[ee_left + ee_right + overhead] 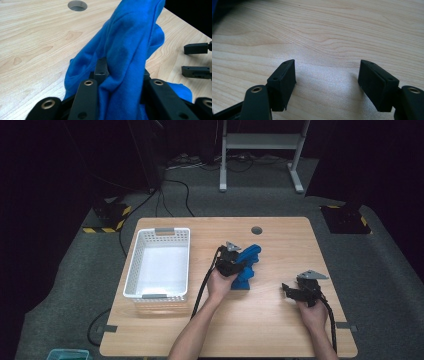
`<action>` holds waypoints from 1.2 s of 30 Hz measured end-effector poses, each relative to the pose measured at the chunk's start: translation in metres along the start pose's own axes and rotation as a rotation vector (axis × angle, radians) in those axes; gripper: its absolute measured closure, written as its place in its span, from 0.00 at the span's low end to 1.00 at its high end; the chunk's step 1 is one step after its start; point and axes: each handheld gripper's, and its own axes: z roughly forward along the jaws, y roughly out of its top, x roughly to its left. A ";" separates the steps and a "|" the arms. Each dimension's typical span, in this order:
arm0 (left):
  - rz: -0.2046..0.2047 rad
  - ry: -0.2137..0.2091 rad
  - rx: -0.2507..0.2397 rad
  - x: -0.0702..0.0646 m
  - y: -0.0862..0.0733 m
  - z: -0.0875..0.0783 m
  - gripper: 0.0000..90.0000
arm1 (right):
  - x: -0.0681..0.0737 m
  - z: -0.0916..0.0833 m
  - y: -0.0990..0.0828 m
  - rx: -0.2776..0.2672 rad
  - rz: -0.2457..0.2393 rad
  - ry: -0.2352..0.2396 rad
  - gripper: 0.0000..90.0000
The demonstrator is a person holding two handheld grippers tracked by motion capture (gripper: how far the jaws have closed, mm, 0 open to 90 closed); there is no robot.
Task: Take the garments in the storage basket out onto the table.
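I've got my left gripper (237, 261) clamped on a bunch of the blue cloth (248, 262) at table centre, right gripper (289, 290) gaping empty at its four o'clock, white basket (134, 265) at nine o'clock probably next, nothing in it yet.

The blue cloth (130, 50) is a soft, matt knit with a fine ribbed hem, creased into folds. The tabletop (337, 30) is pale wood-grain with a smooth, faintly sheened finish. The left hand-held gripper (120, 72) and right hand-held gripper (327, 82) are matt black plastic with small brass-coloured rivets. The white basket (131, 270) looks like smooth latticed plastic.
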 end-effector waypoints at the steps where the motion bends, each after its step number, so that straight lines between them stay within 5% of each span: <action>1: 0.000 0.000 0.000 0.000 0.000 0.000 0.79 | 0.000 0.000 0.000 0.000 0.000 0.000 0.34; 21: -0.014 0.000 0.022 0.003 -0.012 0.025 0.75 | 0.000 0.000 0.000 0.000 -0.001 0.001 0.34; 36: -0.014 -0.023 0.000 0.000 -0.013 0.029 0.49 | 0.000 0.000 0.000 0.000 0.000 0.001 0.34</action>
